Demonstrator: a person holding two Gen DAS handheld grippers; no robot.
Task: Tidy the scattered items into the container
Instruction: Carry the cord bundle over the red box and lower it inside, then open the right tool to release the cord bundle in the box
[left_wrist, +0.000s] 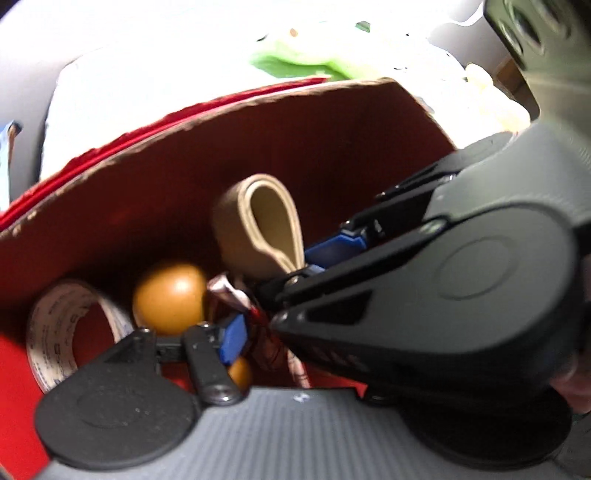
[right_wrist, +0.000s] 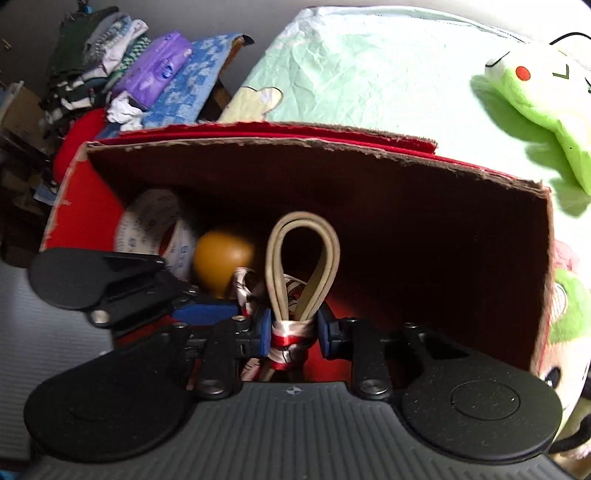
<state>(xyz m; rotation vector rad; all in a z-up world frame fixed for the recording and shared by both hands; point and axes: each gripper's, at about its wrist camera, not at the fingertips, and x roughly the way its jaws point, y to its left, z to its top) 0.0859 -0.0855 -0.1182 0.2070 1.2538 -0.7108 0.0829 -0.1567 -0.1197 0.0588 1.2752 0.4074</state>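
A red cardboard box (right_wrist: 369, 155) stands open on the bed; it also shows in the left wrist view (left_wrist: 184, 122). Inside lie a tape roll (right_wrist: 155, 221), a brown egg-shaped ball (right_wrist: 223, 254) and a beige looped strap (right_wrist: 303, 258) tied with a red-and-white ribbon (right_wrist: 288, 336). My right gripper (right_wrist: 293, 332) is inside the box, its blue pads close on either side of the ribbon knot with a small gap at the right pad. My left gripper (left_wrist: 255, 325) reaches into the box beside it, by the ribbon (left_wrist: 229, 291). The right gripper hides its right finger.
A green plush frog (right_wrist: 535, 107) lies on the pale green bedsheet (right_wrist: 369, 66) right of the box. Another plush (right_wrist: 565, 332) sits against the box's right wall. Folded clothes and a purple pack (right_wrist: 159, 70) are piled at the back left.
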